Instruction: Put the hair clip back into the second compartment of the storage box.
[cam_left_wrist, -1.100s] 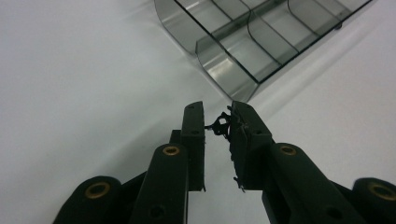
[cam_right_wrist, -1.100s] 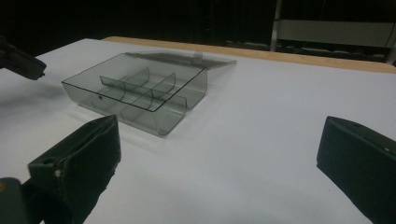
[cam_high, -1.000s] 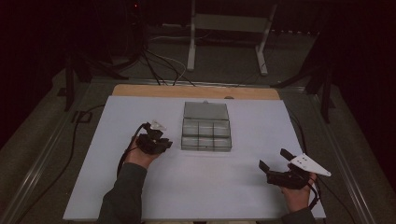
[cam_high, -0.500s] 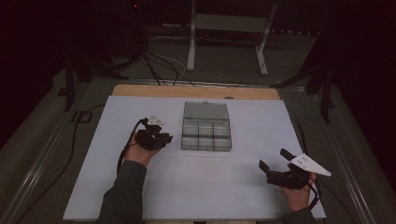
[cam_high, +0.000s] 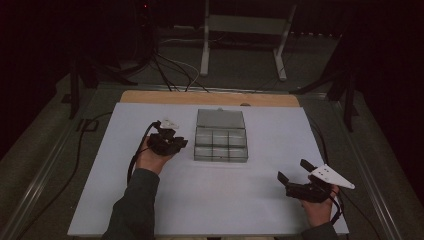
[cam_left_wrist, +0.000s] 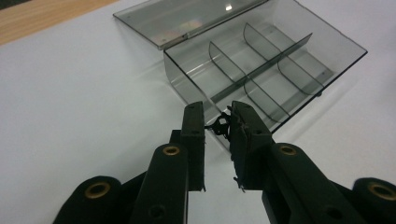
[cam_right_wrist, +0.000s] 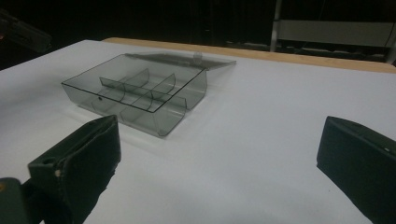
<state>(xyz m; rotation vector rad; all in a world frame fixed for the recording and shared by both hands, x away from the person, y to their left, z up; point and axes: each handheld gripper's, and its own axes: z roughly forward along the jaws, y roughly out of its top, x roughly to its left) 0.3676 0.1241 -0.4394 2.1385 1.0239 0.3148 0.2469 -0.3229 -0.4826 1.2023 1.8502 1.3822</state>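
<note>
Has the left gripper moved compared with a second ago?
Yes, slightly. In the high view the left gripper has crept up the table and nearer the open compartment box's left edge, which stayed put.

The high view is dimly lit: the white tabletop (cam_high: 210, 200) is picked out by light from above, while the surrounding floor and background are lost in near-black. Fine detail there is softened by grain. In the left gripper view the table is evenly and brightly lit, and a small white glare spot is carried on the open lid of the smoky clear box (cam_left_wrist: 261, 60) (soft shadows are cast beside its walls). In the right gripper view the near jaws are rendered blurred and dark, and the background is underexposed.
</note>
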